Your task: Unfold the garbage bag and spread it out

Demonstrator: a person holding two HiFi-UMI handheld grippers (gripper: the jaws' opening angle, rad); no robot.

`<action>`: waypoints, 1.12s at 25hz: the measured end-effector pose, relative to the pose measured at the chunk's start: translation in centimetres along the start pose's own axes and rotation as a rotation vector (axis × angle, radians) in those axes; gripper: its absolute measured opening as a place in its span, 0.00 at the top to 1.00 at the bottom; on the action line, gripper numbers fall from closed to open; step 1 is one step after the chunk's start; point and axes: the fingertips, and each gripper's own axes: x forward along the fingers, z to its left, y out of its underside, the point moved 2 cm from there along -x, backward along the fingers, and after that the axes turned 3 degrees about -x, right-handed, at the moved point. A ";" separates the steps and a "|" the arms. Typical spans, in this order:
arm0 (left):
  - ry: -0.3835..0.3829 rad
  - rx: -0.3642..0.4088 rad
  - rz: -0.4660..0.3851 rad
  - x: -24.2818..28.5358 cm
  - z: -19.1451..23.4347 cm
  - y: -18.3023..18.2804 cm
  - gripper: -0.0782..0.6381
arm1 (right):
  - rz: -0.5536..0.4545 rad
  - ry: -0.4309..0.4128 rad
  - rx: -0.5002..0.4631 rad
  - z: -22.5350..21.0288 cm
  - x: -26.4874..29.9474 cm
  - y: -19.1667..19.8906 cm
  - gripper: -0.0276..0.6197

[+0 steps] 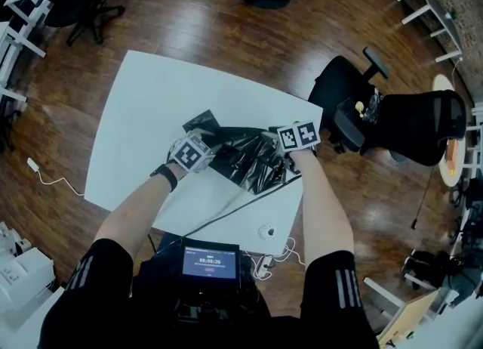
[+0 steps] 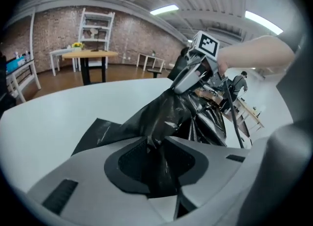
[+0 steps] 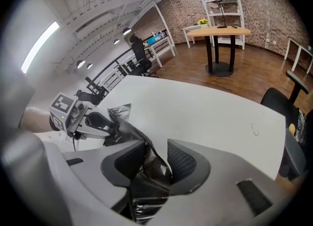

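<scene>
- The left tool [image 2: 154, 142] is clenched on a gathered fold of the garbage bag [image 1: 245, 160]. In the left gripper view, black film is seen pinched between its pads and bunched into a rope where it enters the jaws.
- The garbage bag is found on the white surface [image 1: 143, 106], toward its near right part. It is held between the two tools as a crumpled, glossy mass. Only one flat corner is seen lying out on the surface at its far left.
- The right tool [image 3: 155, 146] is likewise closed on the bag. In the right gripper view, a wrinkled fold is gripped between the pads, with more film bunched below them.
- The task is judged to be at an early-to-middle stage. The bag is partly opened and gripped at two points, but most of its layers are not yet pulled apart and nothing is smoothed flat.
- To the left and on the far side, a broad bare stretch of surface is available, so spreading is best directed that way.
- On the near side, a cable [image 1: 219, 217] is laid across the surface just beside the bag, and it could be snagged by the film.
- On the right, the surface edge is close to the right tool, and an office chair [image 1: 355, 117] stands just beyond it, so little room is left there.
</scene>
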 end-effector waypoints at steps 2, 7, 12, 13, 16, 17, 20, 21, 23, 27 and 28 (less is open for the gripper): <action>-0.003 -0.034 0.029 0.4 0.4 0.6 0.74 | -0.006 -0.002 0.005 -0.2 -0.2 0.1 0.70; -0.072 -0.053 0.030 0.3 2.3 0.5 0.74 | -0.025 -0.032 0.028 -0.4 -0.8 0.3 0.70; -0.083 -0.054 0.028 0.4 2.4 0.7 0.76 | -0.055 -0.107 0.045 0.4 -2.3 -0.6 0.62; -0.084 -0.060 0.023 0.3 2.5 0.7 0.76 | -0.059 -0.122 0.046 0.6 -2.7 -0.8 0.62; -0.087 -0.068 0.019 0.3 2.4 0.7 0.76 | -0.068 -0.156 0.048 1.0 -3.7 -1.5 0.60; -0.087 -0.070 0.019 0.3 2.4 0.7 0.76 | -0.076 -0.158 0.053 0.9 -4.1 -1.7 0.60; -0.083 -0.082 0.016 0.4 2.4 0.8 0.76 | -0.129 -0.146 0.094 -0.1 -5.3 -2.5 0.60; -0.082 -0.085 0.017 0.4 2.4 0.8 0.76 | -0.147 -0.140 0.102 -0.4 -5.8 -2.8 0.60; -0.080 -0.090 0.018 0.3 2.5 0.8 0.76 | -0.175 -0.130 0.086 -0.3 -6.5 -3.7 0.60; -0.081 -0.089 0.019 0.3 2.4 0.9 0.76 | -0.207 -0.121 -0.024 1.8 -6.2 -6.0 0.60; -0.082 -0.086 0.019 0.3 2.4 0.8 0.76 | -0.204 -0.125 -0.067 2.6 -5.7 -6.5 0.61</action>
